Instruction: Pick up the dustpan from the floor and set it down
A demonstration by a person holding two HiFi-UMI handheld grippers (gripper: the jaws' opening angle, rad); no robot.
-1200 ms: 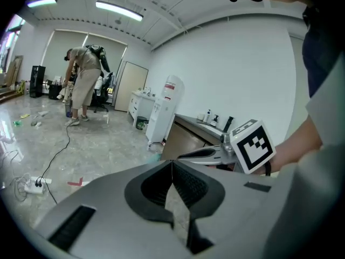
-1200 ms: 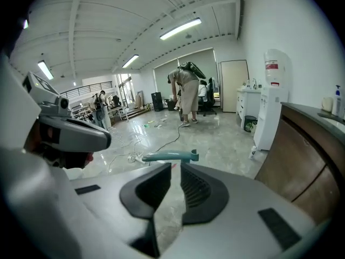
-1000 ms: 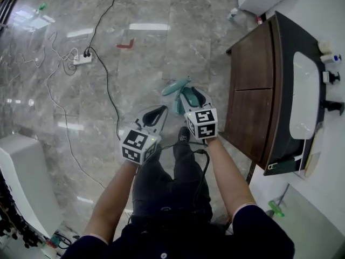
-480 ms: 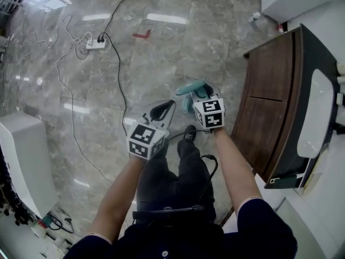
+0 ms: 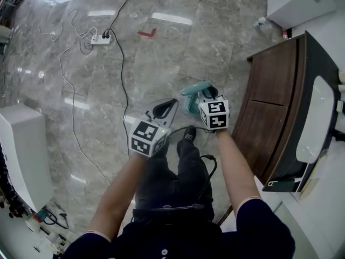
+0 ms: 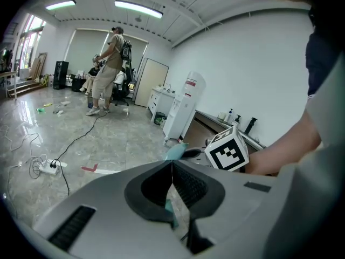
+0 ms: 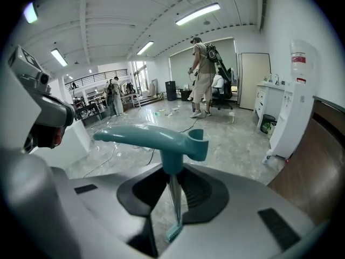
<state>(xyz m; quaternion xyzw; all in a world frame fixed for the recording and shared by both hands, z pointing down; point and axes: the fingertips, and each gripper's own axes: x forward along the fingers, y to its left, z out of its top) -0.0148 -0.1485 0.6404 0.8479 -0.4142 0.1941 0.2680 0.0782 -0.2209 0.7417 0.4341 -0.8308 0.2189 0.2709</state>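
The teal dustpan [image 5: 192,91] stands on edge between the jaws of my right gripper [image 5: 201,98], over the grey stone floor by my feet. In the right gripper view its handle [image 7: 156,138] lies crosswise above the jaws and its thin pan hangs down between them. My right gripper [image 7: 173,181] is closing, and its pads meet the pan on both sides. My left gripper [image 5: 165,110] is just to the left, shut with nothing in it [image 6: 172,171]. From there the dustpan [image 6: 176,151] shows beyond the jaw tips, beside the right gripper's marker cube [image 6: 228,150].
A dark wooden cabinet [image 5: 269,101] with a white basin stands close on the right. A black cable and a white power strip [image 5: 101,39] lie on the floor to the far left. A white unit [image 5: 21,150] is at the left. People [image 7: 202,74] stand far across the room.
Both grippers have sunk a little toward the floor and drifted slightly right in view. The dustpan has stayed at the right gripper's jaws throughout.
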